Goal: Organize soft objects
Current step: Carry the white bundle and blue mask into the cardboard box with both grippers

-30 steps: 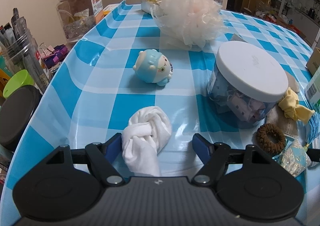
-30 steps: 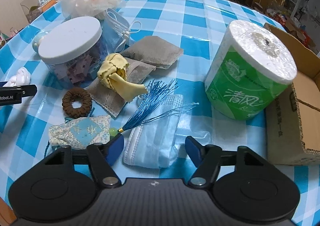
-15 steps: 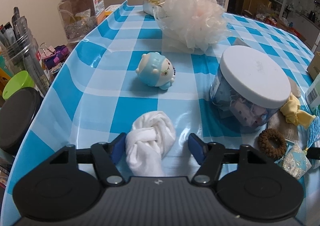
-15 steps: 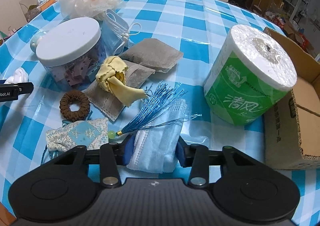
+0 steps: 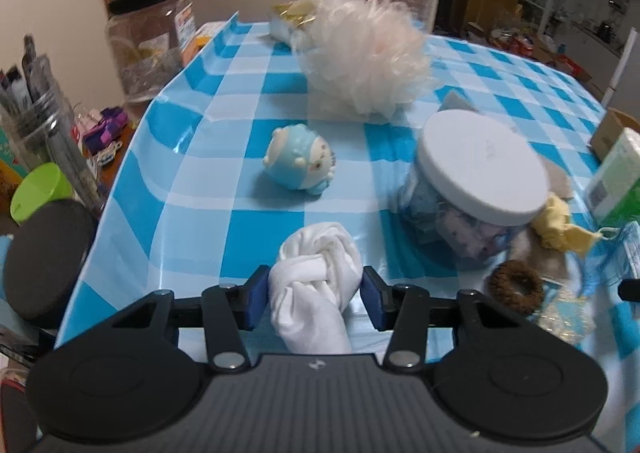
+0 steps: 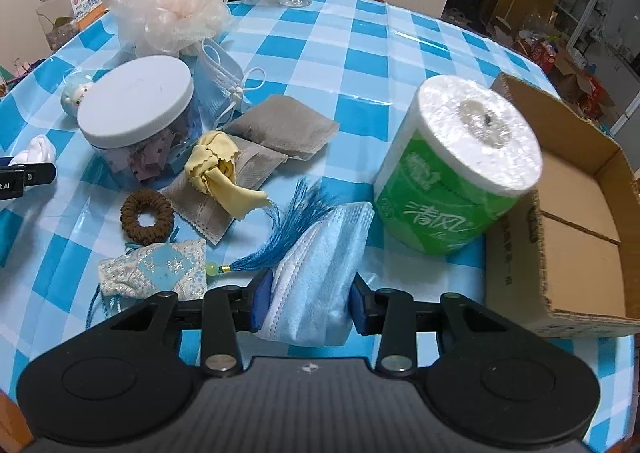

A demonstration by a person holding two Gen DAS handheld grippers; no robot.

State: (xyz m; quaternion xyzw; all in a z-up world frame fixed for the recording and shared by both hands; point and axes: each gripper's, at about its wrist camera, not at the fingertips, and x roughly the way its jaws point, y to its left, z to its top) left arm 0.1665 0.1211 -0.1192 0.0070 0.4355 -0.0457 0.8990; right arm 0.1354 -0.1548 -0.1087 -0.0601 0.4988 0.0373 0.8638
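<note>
While closing, left fingers [image 5: 253,299] flank white cloth [image 5: 316,277].

Tablecloth [image 6: 360,65] was blue-and-white checked, knotted cloth [image 5: 316,277] plain white, face mask [image 6: 316,273] light blue, toilet roll [image 6: 456,169] wrapped green.

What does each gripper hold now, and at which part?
Left gripper is closing on the knotted white cloth, at its knot. Right gripper is closing on the blue mask, across its near end.
</note>
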